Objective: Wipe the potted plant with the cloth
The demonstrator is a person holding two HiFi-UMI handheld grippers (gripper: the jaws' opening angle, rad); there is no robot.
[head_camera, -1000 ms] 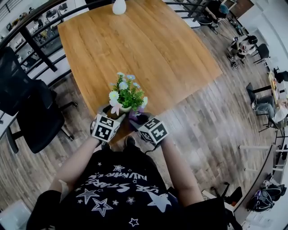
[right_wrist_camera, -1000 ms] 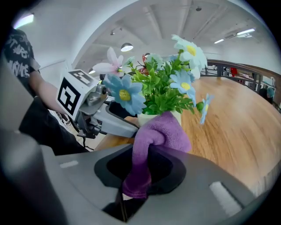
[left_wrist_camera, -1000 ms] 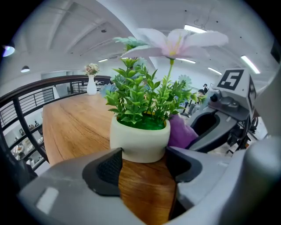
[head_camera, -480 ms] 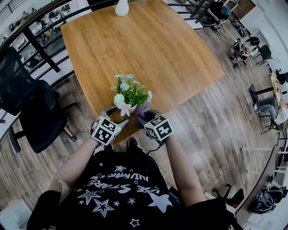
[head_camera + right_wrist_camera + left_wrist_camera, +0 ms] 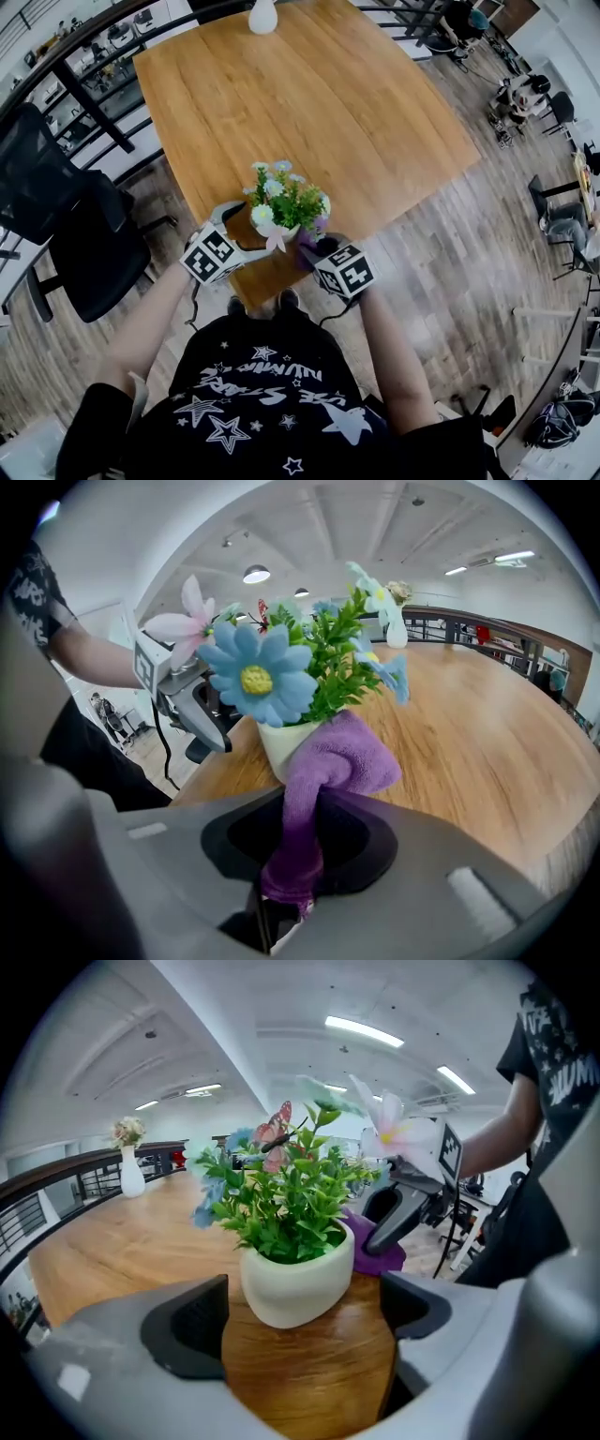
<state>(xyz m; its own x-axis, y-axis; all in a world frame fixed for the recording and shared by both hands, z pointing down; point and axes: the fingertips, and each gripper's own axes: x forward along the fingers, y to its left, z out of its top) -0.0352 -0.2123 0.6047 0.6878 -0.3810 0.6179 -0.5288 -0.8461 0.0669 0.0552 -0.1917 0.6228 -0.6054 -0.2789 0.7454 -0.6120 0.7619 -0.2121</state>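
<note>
Now opening left gripper (image 5: 300, 1324) around untouched white-potted green plant (image 5: 295, 1283), pinching purple terry cloth (image 5: 335, 757) in shut right gripper (image 5: 300, 846).

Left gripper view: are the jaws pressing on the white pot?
No, the left gripper's jaws are opening and stand clear of the pot, with bare tabletop showing on either side of it.

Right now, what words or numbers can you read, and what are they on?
"USE STARS": my best reading of the black T-shirt; its other line is upside down and too warped to read.
The left cube and right cube: black-and-white square patterns, no letters.
The pot and purple cloth: no print.
</note>
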